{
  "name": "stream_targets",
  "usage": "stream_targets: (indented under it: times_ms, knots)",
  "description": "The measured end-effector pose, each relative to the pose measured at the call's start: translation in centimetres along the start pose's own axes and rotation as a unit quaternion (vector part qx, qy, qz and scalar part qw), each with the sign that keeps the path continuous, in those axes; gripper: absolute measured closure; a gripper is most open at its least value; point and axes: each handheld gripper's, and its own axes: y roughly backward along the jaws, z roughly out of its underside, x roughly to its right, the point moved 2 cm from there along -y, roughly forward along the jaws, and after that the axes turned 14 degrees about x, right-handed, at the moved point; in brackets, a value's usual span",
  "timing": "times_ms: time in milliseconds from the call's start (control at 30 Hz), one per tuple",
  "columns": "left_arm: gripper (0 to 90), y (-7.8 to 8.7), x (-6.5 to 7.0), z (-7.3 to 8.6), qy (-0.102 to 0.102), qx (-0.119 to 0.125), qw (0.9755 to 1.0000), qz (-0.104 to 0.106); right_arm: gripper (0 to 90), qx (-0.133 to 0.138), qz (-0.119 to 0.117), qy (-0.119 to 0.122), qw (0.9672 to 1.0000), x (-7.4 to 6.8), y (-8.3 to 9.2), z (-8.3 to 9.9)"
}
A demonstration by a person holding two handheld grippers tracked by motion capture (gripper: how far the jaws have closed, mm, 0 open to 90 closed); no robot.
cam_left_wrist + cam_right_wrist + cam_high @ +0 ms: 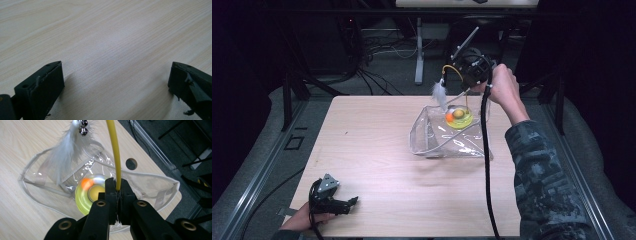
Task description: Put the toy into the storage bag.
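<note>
On the worktop (pixel 377 150), toward its far right part: one clear plastic pouch (pixel 447 137), lying flat with its mouth gaping, set a little in from the far edge.

Inside the pouch: one yellow-green ring toy (pixel 460 119) with an orange ball (pixel 449 117) and a yellowish ball seated in it, seen through the plastic.

Above the pouch: right gripper (pixel 117 185), held aloft in a hand (pixel 504 87), jaws clamped tight on a thin yellow wand (pixel 114 150). The wand curves away from the jaws to a white feather (pixel 67 150) with small silver bells (pixel 83 127) at its top; the feather hangs over the pouch's mouth, its tip down at the plastic. Whether it touches cannot be told.

At the near left corner: left gripper (pixel 353 201), resting low by the near edge in a hand, jaws spread wide with bare wood between them, well apart from the pouch.
</note>
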Motion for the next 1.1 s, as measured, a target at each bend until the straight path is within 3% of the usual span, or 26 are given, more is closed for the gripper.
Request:
stream_targets:
  times_ms: [200, 733, 833, 1100]
  knots:
    - [0.2, 0.0, 0.0, 0.0, 0.0, 0.0, 1.0, 0.0, 88.0, -0.02, -0.006, 0.0, 0.9998, 0.0, -1.1, 1.5]
    - [0.2, 0.0, 0.0, 0.0, -0.001, 0.0, 1.0, 0.0, 88.0, -0.063, -0.008, -0.028, 0.9976, 0.1, -4.7, 6.2]
    - [0.2, 0.0, 0.0, 0.0, 0.0, 0.0, 1.0, 0.0, 88.0, -0.084, -0.004, -0.033, 0.9959, 0.2, -5.6, 7.2]
    - [0.2, 0.0, 0.0, 0.0, 0.0, 0.0, 1.0, 0.0, 87.8, -0.108, 0.002, -0.049, 0.9929, 0.4, -6.8, 8.6]
